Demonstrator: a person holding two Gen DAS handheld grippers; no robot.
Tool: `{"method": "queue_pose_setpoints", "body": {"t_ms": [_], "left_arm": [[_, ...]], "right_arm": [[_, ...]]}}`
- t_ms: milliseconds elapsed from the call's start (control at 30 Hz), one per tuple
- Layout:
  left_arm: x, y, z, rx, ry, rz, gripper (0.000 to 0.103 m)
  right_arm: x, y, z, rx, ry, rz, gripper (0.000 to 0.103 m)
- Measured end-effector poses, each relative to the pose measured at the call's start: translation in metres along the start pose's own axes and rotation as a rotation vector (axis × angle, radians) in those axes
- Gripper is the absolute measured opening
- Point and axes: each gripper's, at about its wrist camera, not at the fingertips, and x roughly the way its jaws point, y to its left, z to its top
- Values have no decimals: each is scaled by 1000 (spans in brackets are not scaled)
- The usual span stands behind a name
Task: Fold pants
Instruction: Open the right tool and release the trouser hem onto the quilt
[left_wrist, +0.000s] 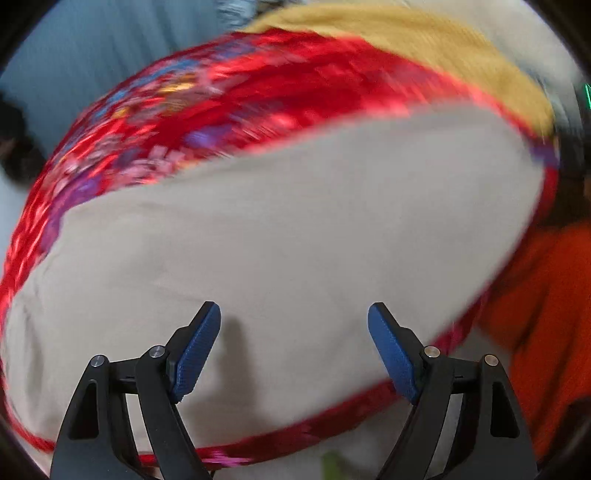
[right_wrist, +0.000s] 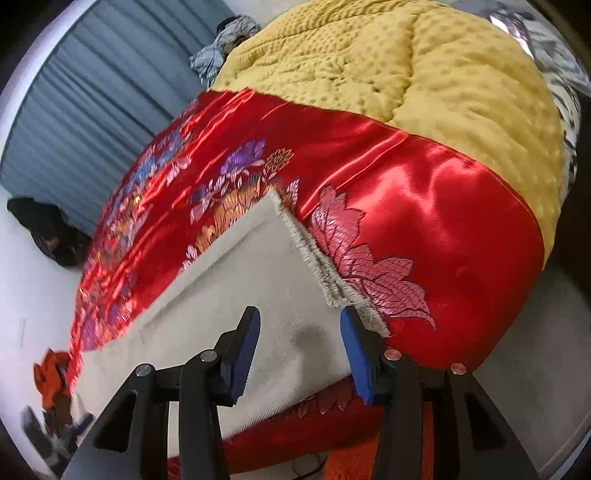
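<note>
- Hovering over the beige pants (left_wrist: 280, 236), the left claw (left_wrist: 294, 317) stands wide with nothing between its blue pads (left_wrist: 197, 350); the cloth fills the space ahead of and under it, and the picture is smeared, so seams and edges there cannot be read.
- A blind pinch from here could catch the red satin bedspread (left_wrist: 258, 96) lying just beyond and around the pants, since both would likely bunch together under the pads.
- To the left claw's right, an orange cloth (left_wrist: 546, 306) sits near; a drifting approach could snag it.
- The right claw (right_wrist: 300, 319) is moderately open and holds nothing; the pants' leg (right_wrist: 258, 280) runs from under it away to the front left, and the frayed hem (right_wrist: 314, 266) lies just ahead of its right pad.
- Closing on that fringe alone would probably give a weak hold that slips during a fold.
- The bedspread looks slick, so dragging the leg may slide the whole garment and skew the fold.
- The yellow quilt (right_wrist: 424, 74) lies well beyond, out of harm's way.
</note>
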Motion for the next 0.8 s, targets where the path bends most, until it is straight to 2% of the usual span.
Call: {"method": "queue_pose_setpoints", "body": {"t_ms": [67, 100, 200, 267, 367, 433, 500, 600, 700, 800], "left_arm": [[1, -11, -11, 15, -31, 55, 82], [-1, -12, -12, 2, -38, 59, 82], [-10, -3, -6, -44, -23, -6, 82], [-23, 8, -1, -98, -40, -42, 82], [-40, 26, 5, -173, -99, -38, 83], [-38, 34, 5, -178, -103, -18, 84], [-28, 32, 2, -158, -74, 3, 84], [-14, 26, -10, -136, -32, 3, 84], [-6, 17, -17, -103, -23, 26, 83], [-7, 13, -15, -91, -25, 22, 83]], "right_arm": [[-3, -5, 0, 28, -14, 20, 46], [-6, -8, 0, 42, -26, 37, 46], [-22, -23, 0, 115, -106, 131, 46], [-31, -41, -2, 194, -154, 192, 46], [-36, -69, -7, 338, -178, 263, 46], [-39, -78, -10, 389, -172, 277, 47], [-41, -75, -11, 371, -149, 278, 47], [-32, -60, -8, 287, -49, 280, 47], [-15, -47, -4, 219, 64, 202, 47], [0, -43, -2, 203, 151, 171, 47]]}}
